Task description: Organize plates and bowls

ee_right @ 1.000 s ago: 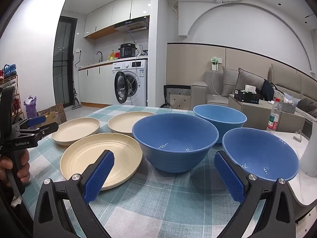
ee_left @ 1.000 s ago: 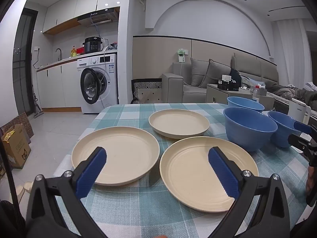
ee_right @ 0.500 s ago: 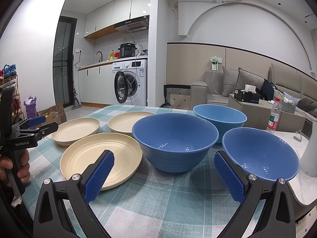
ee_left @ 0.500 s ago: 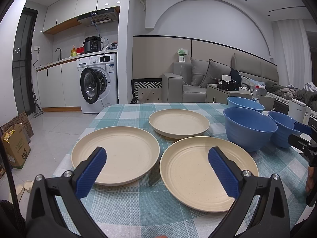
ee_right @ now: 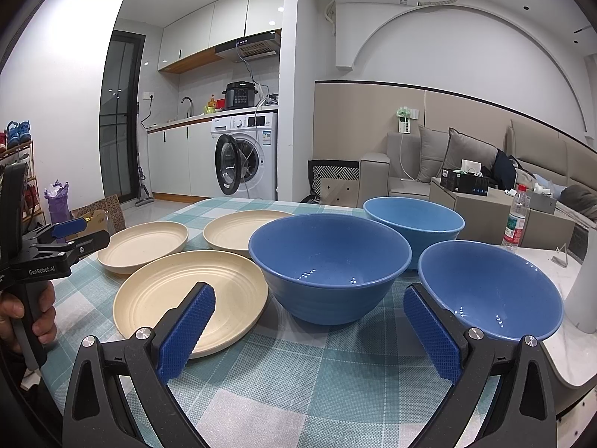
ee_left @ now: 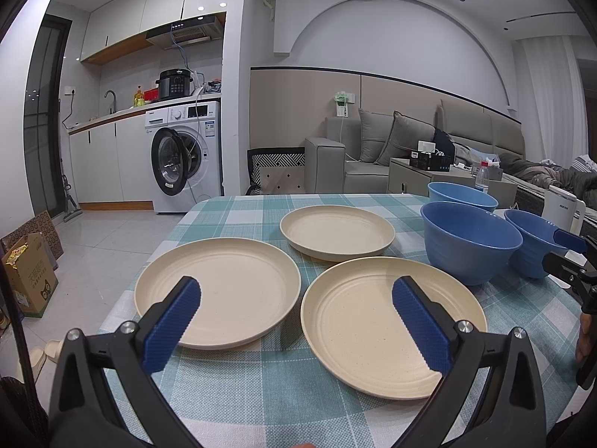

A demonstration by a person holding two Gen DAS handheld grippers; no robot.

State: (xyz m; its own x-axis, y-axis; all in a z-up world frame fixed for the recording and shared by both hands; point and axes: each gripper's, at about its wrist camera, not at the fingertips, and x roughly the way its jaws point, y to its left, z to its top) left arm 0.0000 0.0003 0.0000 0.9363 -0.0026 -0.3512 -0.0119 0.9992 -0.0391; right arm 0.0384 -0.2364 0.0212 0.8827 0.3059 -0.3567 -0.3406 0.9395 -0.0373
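Three cream plates lie on the checked tablecloth (ee_left: 283, 380): a large left plate (ee_left: 224, 287), a large near plate (ee_left: 358, 321) and a smaller far plate (ee_left: 337, 231). Three blue bowls stand to their right: a middle bowl (ee_right: 328, 261), a far bowl (ee_right: 414, 220) and a near right bowl (ee_right: 492, 291). My left gripper (ee_left: 298, 317) hovers open above the gap between the two large plates, holding nothing. My right gripper (ee_right: 309, 328) is open in front of the middle bowl, with nothing between its fingers.
A white appliance (ee_right: 585, 287) stands at the table's right edge on a marble surface. A water bottle (ee_right: 516, 220) stands behind the bowls. Beyond the table are a washing machine (ee_left: 186, 156) and a sofa (ee_left: 373, 156). A hand (ee_right: 37, 321) holds the left gripper's handle.
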